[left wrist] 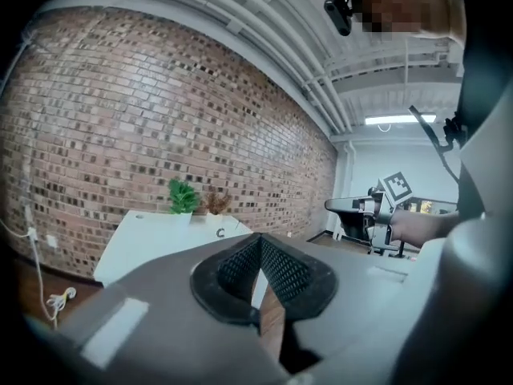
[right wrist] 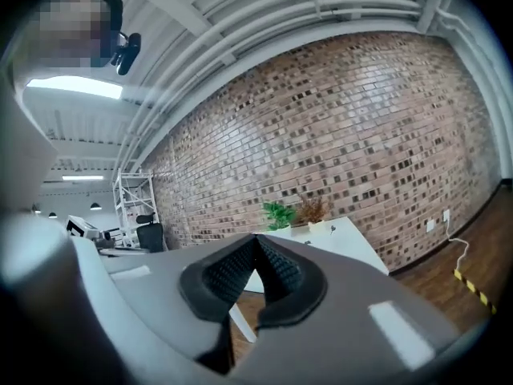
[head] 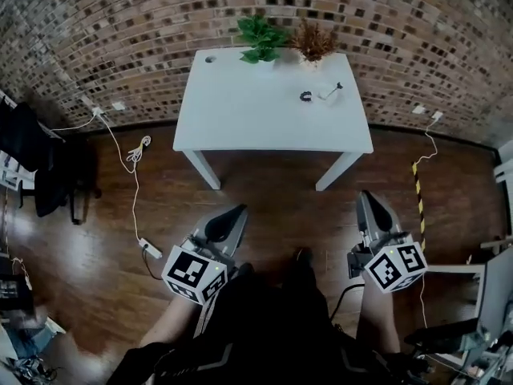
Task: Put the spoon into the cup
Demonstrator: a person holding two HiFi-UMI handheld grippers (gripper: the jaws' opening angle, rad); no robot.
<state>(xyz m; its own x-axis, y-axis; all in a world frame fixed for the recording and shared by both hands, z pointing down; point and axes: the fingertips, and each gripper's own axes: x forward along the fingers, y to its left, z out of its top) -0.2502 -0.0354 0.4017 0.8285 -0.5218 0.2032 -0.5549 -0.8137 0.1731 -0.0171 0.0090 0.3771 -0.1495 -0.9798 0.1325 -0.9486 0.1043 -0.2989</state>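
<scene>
A white table [head: 256, 111] stands against the brick wall, well ahead of both grippers. Near its back right part lie a small dark curved thing [head: 305, 96] and a small white thing with a dark slender piece [head: 330, 91]. They are too small to tell which is the cup and which the spoon. My left gripper [head: 238, 210] and right gripper [head: 367, 196] hang over the wooden floor, short of the table and pointing toward it. In the left gripper view the left gripper [left wrist: 259, 243] is shut, its pads meeting with nothing between them. The right gripper [right wrist: 256, 241] is likewise shut and holds nothing.
A green plant [head: 260, 37] and a dried brown plant [head: 313, 40] stand at the table's back edge. A cable and power strip [head: 149, 249] lie on the floor at left, near a black chair [head: 40, 167]. Yellow-black tape [head: 418, 191] runs along the floor at right.
</scene>
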